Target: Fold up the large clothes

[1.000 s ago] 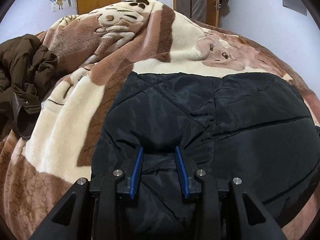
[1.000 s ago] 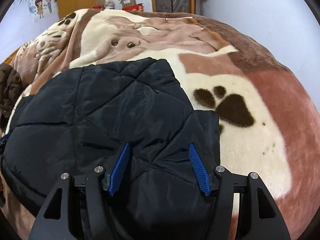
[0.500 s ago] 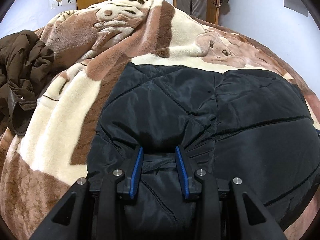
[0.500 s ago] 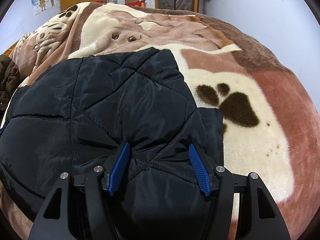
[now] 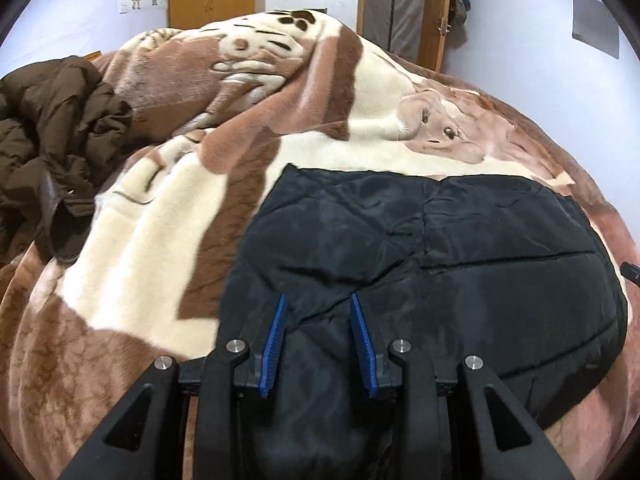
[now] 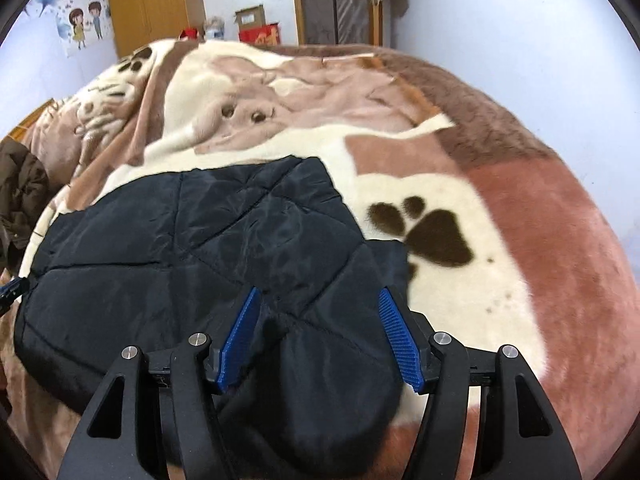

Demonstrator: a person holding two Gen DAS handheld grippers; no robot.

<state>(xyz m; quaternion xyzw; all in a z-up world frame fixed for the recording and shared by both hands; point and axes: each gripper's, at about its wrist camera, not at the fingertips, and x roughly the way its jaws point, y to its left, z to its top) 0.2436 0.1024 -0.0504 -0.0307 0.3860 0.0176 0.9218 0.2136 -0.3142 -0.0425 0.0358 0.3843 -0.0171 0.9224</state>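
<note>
A black quilted padded jacket (image 5: 460,240) lies folded on a plush brown-and-cream blanket printed with paw marks and a dog's face (image 5: 168,216), covering the near middle of that blanket. The left gripper (image 5: 318,312) has a bunched near edge of the jacket between its blue ribbed pads (image 5: 276,340), which stand fairly close together; whether they actually pinch the cloth cannot be told. The right gripper (image 6: 320,312) hangs over the jacket's other near corner (image 6: 280,264) with its blue pads (image 6: 400,340) set wide apart and the fabric lying loosely between them, not visibly pressed. Its jaws stand clear of the padding on the outer side. A crumpled dark brown coat (image 5: 52,136) sits at the blanket's far left edge, well apart from the jacket. Beyond the blanket stand a wooden wardrobe (image 6: 152,4) and a cartoon wall poster (image 6: 82,22).
</note>
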